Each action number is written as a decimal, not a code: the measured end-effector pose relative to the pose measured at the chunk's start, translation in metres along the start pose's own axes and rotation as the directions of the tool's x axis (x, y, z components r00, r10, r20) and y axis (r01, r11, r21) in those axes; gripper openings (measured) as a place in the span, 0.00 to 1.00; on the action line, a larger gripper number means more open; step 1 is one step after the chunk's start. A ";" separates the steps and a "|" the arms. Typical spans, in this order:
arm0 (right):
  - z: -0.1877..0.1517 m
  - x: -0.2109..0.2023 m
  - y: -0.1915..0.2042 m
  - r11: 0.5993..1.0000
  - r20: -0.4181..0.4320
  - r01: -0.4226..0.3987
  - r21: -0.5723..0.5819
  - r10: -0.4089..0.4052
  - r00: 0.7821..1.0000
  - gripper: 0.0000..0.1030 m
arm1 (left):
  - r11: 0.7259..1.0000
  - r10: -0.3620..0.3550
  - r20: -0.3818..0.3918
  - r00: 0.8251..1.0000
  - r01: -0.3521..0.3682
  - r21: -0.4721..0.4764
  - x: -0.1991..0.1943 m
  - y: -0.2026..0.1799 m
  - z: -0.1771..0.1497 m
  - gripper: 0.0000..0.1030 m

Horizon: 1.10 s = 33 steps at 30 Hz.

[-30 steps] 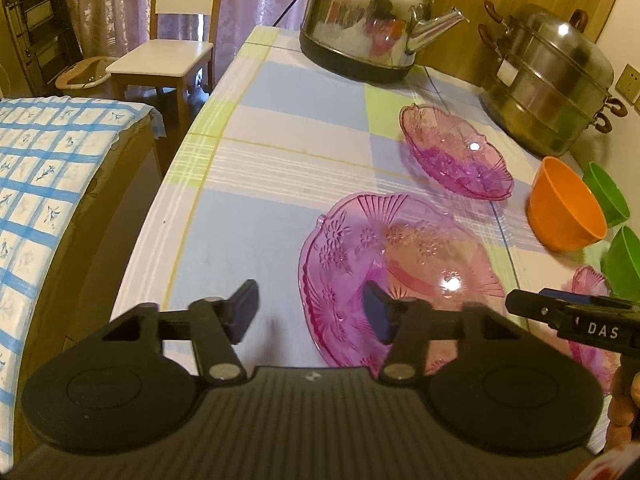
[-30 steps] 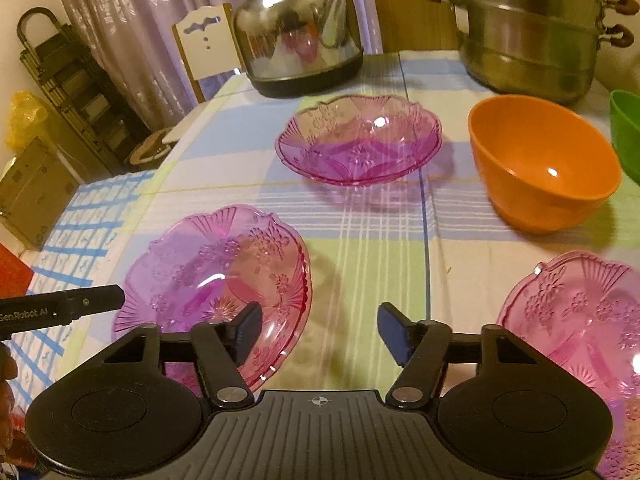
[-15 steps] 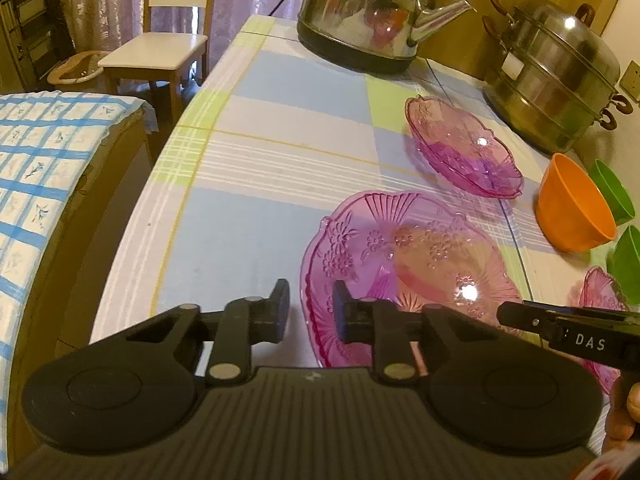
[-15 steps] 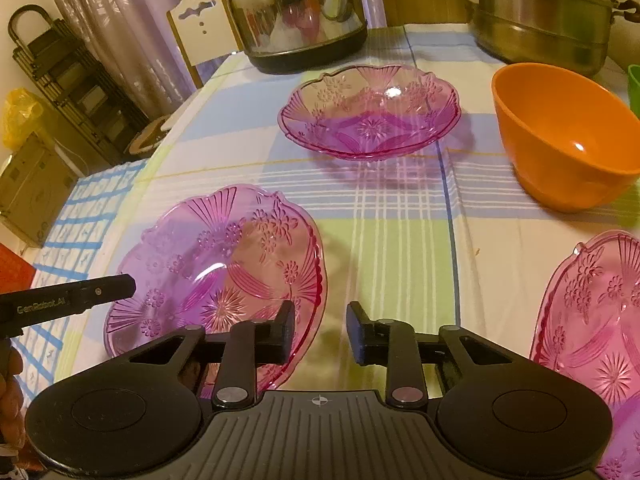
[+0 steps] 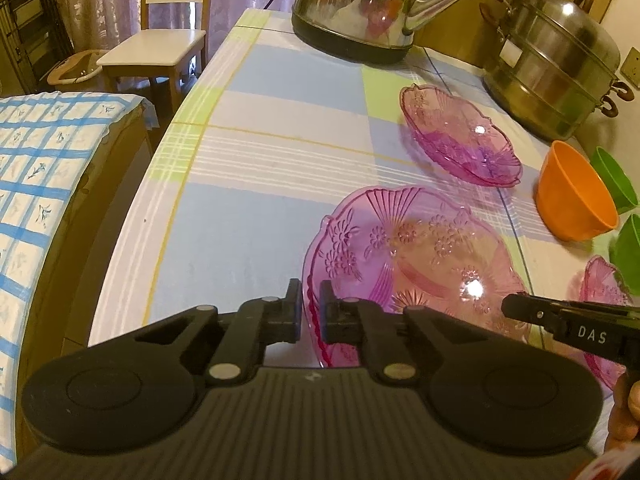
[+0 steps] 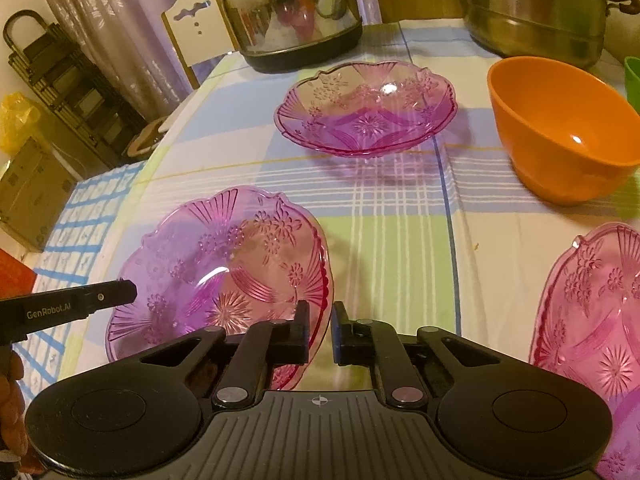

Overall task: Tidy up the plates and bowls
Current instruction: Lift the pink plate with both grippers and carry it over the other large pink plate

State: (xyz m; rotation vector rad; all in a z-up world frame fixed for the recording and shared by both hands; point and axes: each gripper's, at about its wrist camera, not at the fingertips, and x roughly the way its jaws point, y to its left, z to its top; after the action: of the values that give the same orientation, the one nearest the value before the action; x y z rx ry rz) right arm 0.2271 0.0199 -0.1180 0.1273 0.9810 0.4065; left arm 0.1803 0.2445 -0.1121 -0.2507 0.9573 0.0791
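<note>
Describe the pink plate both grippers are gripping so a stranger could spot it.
Start at the steel kettle on the checked tablecloth. Coming nearer, pass the first pink glass plate. The next plate is the only one with two grippers clamped on opposite sides of its rim.

A pale chair point(image 5: 160, 40) stands before sheer curtains point(image 6: 120, 20). Beside the table point(image 5: 240, 160) sits a blue-checked cloth point(image 5: 40, 168). Warm, dim light.

Home dining room: checked tablecloth point(image 5: 280, 184), kettle point(image 5: 360, 4), steamer pot point(image 5: 552, 68), chair point(image 5: 160, 40).
</note>
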 end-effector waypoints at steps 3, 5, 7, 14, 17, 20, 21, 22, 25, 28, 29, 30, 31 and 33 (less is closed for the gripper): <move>0.001 -0.008 -0.002 1.000 0.008 0.000 0.007 -0.001 1.000 0.10 | 1.000 -0.009 0.006 1.000 0.009 -0.003 -0.010 -0.005 -0.001 0.07; 0.001 -0.017 -0.003 1.000 0.020 0.000 0.013 0.000 1.000 0.10 | 1.000 -0.017 0.008 1.000 0.017 -0.009 -0.018 -0.009 -0.002 0.06; 0.002 -0.026 -0.005 1.000 0.026 -0.002 0.020 0.001 1.000 0.09 | 1.000 -0.017 0.011 1.000 0.017 -0.007 -0.027 -0.014 -0.003 0.06; -0.007 -0.071 -0.013 0.999 0.062 -0.011 0.030 0.009 0.998 0.09 | 0.999 -0.036 0.035 0.999 0.036 0.006 -0.064 -0.041 -0.010 0.06; -0.013 -0.093 -0.020 0.999 0.079 -0.004 0.043 0.001 0.997 0.09 | 0.999 -0.049 0.041 0.998 0.048 0.020 -0.078 -0.057 -0.018 0.06; -0.022 -0.115 -0.028 0.999 0.093 0.009 0.052 -0.014 0.996 0.09 | 0.997 -0.069 0.044 0.997 0.067 0.033 -0.090 -0.075 -0.028 0.06; -0.026 -0.123 -0.033 0.998 0.097 0.014 0.060 -0.019 0.995 0.09 | 0.997 -0.075 0.044 0.996 0.073 0.037 -0.093 -0.081 -0.031 0.06; -0.028 -0.129 -0.037 0.998 0.100 0.018 0.064 -0.025 0.995 0.09 | 0.996 -0.083 0.042 0.996 0.081 0.040 -0.096 -0.087 -0.034 0.06; -0.038 -0.149 -0.049 0.997 0.111 0.034 0.076 -0.042 0.993 0.09 | 0.994 -0.103 0.039 0.994 0.101 0.048 -0.104 -0.104 -0.046 0.06; -0.049 -0.168 -0.061 0.995 0.119 0.049 0.084 -0.059 0.991 0.09 | 0.991 -0.123 0.035 0.992 0.121 0.057 -0.111 -0.121 -0.057 0.06; -0.052 -0.174 -0.065 0.995 0.120 0.054 0.089 -0.064 0.991 0.09 | 0.990 -0.129 0.034 0.991 0.127 0.061 -0.113 -0.127 -0.060 0.06; -0.056 -0.179 -0.068 0.994 0.121 0.058 0.094 -0.069 0.990 0.09 | 0.989 -0.136 0.031 0.990 0.134 0.066 -0.114 -0.133 -0.063 0.06; -0.059 -0.185 -0.073 0.993 0.123 0.063 0.100 -0.075 0.990 0.09 | 0.988 -0.142 0.028 0.989 0.140 0.070 -0.116 -0.138 -0.067 0.06; -0.066 -0.195 -0.081 0.991 0.126 0.074 0.110 -0.088 0.988 0.09 | 0.985 -0.154 0.022 0.988 0.152 0.081 -0.118 -0.150 -0.073 0.06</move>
State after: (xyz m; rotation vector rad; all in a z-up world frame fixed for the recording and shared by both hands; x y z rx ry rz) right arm 0.1000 -0.1353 -0.0255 0.2063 0.8750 0.2685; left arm 0.0805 0.0867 -0.0292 -0.2489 0.9085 -0.0955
